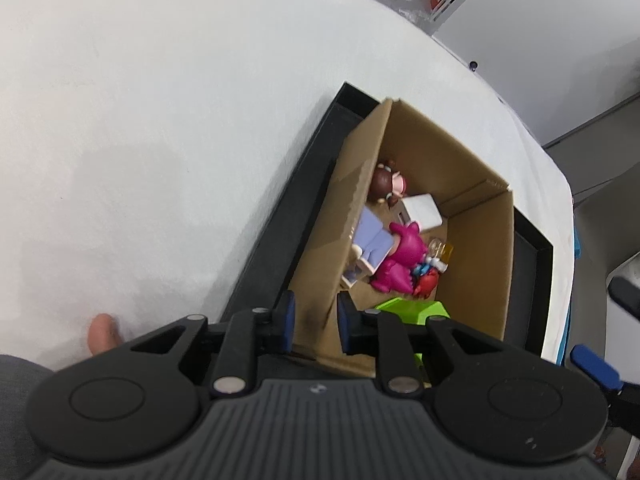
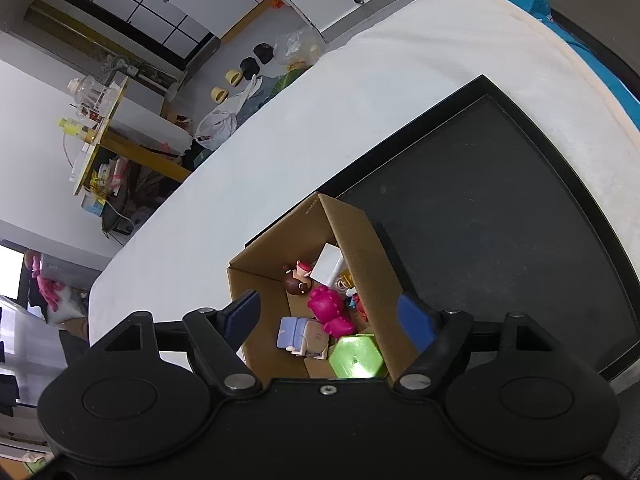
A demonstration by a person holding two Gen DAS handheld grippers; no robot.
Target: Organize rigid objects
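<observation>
An open cardboard box (image 1: pixel 472 248) stands on a black tray (image 1: pixel 280 232) on the white table. Inside lie a pink dinosaur (image 1: pixel 400 256), a green hexagonal block (image 1: pixel 408 310), a brown-haired doll head (image 1: pixel 386 184), a white box (image 1: pixel 422 210), a lilac toy (image 1: pixel 374 240) and a red toy (image 1: pixel 424 284). My left gripper (image 1: pixel 316 320) is shut on the box's near wall, one pad on each side. My right gripper (image 2: pixel 328 306) hovers open over the box (image 2: pixel 360 248), above the dinosaur (image 2: pixel 330 312) and green block (image 2: pixel 356 356), with nothing between its pads.
The tray (image 2: pixel 480 220) extends well to the right of the box, its floor bare. White tablecloth (image 1: pixel 160 120) spreads to the left. A person's thumb (image 1: pixel 104 332) rests on the cloth near my left gripper. Room clutter lies beyond the table's far edge.
</observation>
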